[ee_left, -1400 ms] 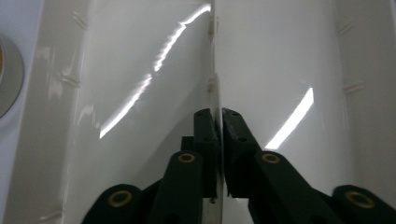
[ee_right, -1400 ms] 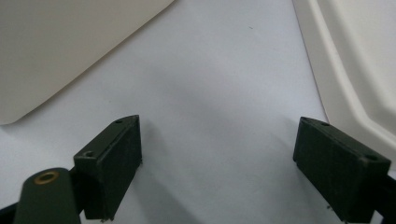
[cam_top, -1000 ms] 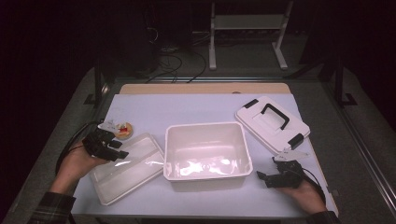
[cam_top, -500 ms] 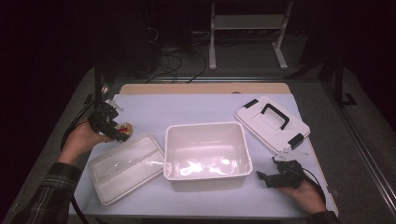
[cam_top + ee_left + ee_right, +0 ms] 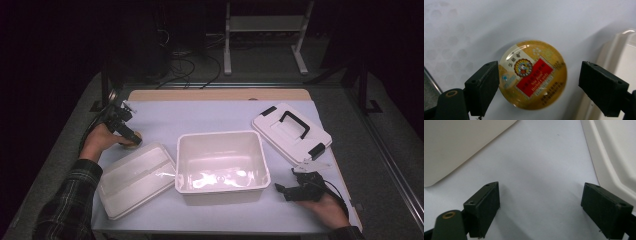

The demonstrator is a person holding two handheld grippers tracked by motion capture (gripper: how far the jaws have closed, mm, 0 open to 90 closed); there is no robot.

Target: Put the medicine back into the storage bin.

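Left gripper: jaws spread wide, just been opening, poised over the round golden tin with a red label; the tin sits between them, the left pad at its edge, the right pad clear of it.
Tin: flat on the pale blue table cover, at 10 o'clock from the open white plastic box, just beyond the flat white lid.
Right gripper: jaws apart, nothing between them, resting at 4 o'clock from the box.
Second lid: white with black handle, at 2 o'clock.
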